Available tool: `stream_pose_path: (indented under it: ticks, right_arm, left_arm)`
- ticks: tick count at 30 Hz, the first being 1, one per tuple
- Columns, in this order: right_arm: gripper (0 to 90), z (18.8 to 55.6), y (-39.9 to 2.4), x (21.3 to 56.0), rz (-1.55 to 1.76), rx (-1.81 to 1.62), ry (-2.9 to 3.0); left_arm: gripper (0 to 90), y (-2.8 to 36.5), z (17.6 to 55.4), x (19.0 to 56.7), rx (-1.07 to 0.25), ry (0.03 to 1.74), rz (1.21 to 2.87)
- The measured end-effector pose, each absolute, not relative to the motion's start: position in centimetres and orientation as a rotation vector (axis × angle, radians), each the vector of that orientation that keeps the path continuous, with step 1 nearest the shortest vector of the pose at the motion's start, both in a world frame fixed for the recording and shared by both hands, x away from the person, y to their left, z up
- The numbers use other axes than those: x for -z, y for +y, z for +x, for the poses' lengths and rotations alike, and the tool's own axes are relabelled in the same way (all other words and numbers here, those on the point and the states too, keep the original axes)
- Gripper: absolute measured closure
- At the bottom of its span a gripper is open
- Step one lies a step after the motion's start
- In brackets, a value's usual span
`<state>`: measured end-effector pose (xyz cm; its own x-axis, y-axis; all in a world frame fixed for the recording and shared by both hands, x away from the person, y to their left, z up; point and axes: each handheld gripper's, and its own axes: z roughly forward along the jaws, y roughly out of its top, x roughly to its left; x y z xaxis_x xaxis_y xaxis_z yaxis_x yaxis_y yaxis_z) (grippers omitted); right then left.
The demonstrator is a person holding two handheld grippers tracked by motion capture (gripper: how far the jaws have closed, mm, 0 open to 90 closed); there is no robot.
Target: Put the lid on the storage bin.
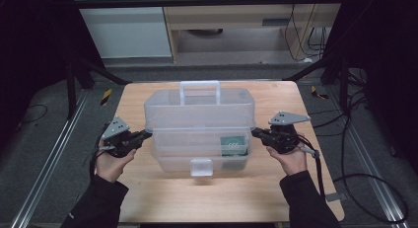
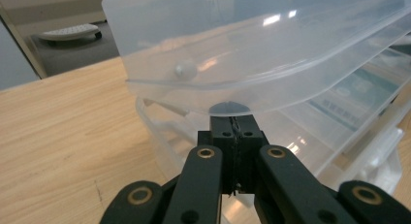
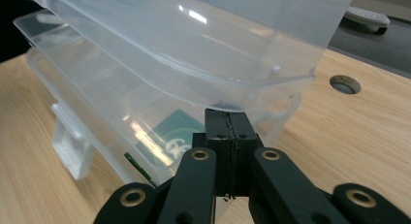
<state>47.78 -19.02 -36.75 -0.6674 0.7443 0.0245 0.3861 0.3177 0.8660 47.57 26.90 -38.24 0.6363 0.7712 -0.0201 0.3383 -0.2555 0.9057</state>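
Both pairs of jaws are closed, pads pressed together with nothing between them. Tips of the left gripper (image 1: 146, 134) sit under the left edge of the raised lid (image 1: 199, 109) of a clear plastic storage box (image 1: 199, 151), and tips of the right gripper (image 1: 256, 133) sit under the lid's right edge. In the left gripper view the closed tips (image 2: 234, 122) meet the underside of the lid's rim (image 2: 232, 105); the right gripper view shows the same (image 3: 227, 115). That box stands in the middle of the wooden table (image 1: 148, 198), its handle (image 1: 199, 90) on the far side and its latch (image 1: 201, 167) on the near side. A green card (image 1: 233, 145) lies inside the box, toward the right.
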Motion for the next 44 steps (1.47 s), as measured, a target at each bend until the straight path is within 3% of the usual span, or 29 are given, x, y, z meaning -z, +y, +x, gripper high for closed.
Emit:
stream_pose_path:
  ticks: [18, 28, 32, 41, 44]
  right_arm:
    - [89.8, 46.1, -19.1, 38.9, 0.997, -1.155, 2.283]
    - [88.4, 46.7, -21.2, 41.4, 1.094, -1.045, 2.265]
    - [79.7, 47.2, -22.5, 42.4, 1.162, -1.012, 2.193]
    - [37.3, 48.2, -25.1, 44.3, 1.312, -0.945, 2.030]
    - [28.2, 48.5, -26.2, 44.8, 1.380, -0.931, 1.983]
  left_arm:
    - [89.5, 27.6, 46.7, 40.6, -0.529, 0.917, 1.954]
    - [84.8, 30.2, 48.0, 42.8, -0.538, 1.072, 1.936]
    - [77.7, 31.0, 48.6, 43.6, -0.572, 1.112, 1.934]
    - [42.8, 33.7, 49.8, 45.5, -0.661, 1.228, 1.918]
    - [35.4, 34.5, 50.1, 45.9, -0.681, 1.278, 1.916]
